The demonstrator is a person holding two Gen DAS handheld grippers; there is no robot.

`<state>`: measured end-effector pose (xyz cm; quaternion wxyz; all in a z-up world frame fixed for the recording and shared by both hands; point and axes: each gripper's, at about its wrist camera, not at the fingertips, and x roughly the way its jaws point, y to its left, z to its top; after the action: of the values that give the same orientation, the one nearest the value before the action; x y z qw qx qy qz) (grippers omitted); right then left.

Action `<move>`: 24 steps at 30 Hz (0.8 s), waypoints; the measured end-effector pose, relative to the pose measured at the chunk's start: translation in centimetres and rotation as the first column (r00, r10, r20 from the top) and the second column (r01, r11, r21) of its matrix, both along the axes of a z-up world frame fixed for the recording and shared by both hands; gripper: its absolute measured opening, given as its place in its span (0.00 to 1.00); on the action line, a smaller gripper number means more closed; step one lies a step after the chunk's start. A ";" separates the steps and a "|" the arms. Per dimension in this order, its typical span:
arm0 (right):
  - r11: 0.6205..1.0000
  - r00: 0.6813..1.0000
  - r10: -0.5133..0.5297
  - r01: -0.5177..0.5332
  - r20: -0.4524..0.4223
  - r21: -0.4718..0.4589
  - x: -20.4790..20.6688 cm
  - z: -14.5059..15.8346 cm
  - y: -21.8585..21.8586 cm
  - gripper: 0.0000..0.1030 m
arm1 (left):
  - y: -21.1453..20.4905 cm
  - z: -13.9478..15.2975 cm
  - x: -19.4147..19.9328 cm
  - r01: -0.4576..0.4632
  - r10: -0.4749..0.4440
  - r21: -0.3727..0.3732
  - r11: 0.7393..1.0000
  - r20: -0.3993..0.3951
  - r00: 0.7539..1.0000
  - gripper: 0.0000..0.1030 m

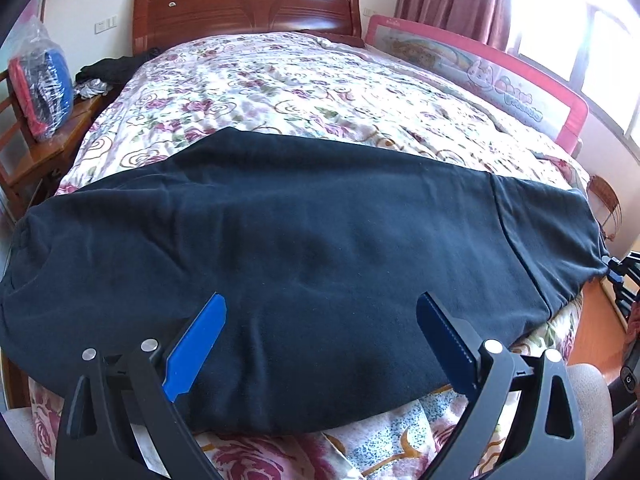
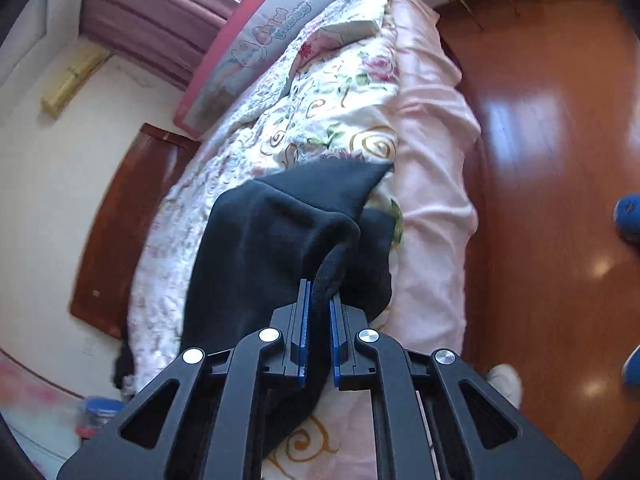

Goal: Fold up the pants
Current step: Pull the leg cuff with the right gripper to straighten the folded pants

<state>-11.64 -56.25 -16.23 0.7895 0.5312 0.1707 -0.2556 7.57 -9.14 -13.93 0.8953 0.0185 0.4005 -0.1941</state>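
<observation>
Two grippers — left gripper [image 1: 320, 312] fingers spread wide above pants [image 1: 300, 240], right gripper [image 2: 319, 300] fingers pinching them.

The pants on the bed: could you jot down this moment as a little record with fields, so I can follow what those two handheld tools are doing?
garment: dark navy pants, spread across the near end of the bed
surface: floral quilt
left gripper: jaws wide open, poised over the near part of the pants, holding nothing
right gripper: jaws shut on a bunched end of the pants, lifted off the quilt
fold status: one end raised; not yet laid over
nearby: wooden headboard, pink bed rail
</observation>
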 end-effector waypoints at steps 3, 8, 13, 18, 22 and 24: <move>0.997 0.995 -0.010 0.003 0.098 0.078 -1.6 -1.3 -0.9 0.83 | -0.1 0.1 0.5 -0.009 0.009 0.011 1.000 -0.002 1.000 0.94; 0.976 0.982 0.065 -0.099 0.177 0.192 -0.3 -3.2 -2.4 0.83 | -0.7 -0.1 1.1 -0.013 0.013 0.017 1.000 -0.019 1.000 0.94; 0.958 0.974 0.022 -0.085 0.227 0.273 0.7 -5.3 -3.9 0.81 | -1.7 -0.1 0.7 0.008 -0.008 0.050 0.999 -0.002 1.000 0.94; 0.957 0.951 0.054 -0.136 0.305 0.255 2.6 -4.2 -4.9 0.51 | -2.2 -0.4 0.3 0.018 -0.017 0.073 0.997 -0.010 1.000 0.94; 0.963 0.971 0.104 -0.153 0.217 0.221 4.7 -2.8 -5.7 0.28 | -2.8 -0.4 0.3 0.026 -0.025 0.081 0.996 -0.008 1.000 0.94; 0.978 0.976 0.130 -0.156 0.176 0.142 5.3 -0.7 -5.8 0.18 | -2.9 -0.4 0.2 0.028 -0.028 0.084 0.996 -0.005 1.000 0.94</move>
<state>-6.36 -62.02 -16.91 0.7738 0.5965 0.1615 -0.1390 7.76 -12.08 -14.28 0.8902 0.0613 0.4096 -0.1899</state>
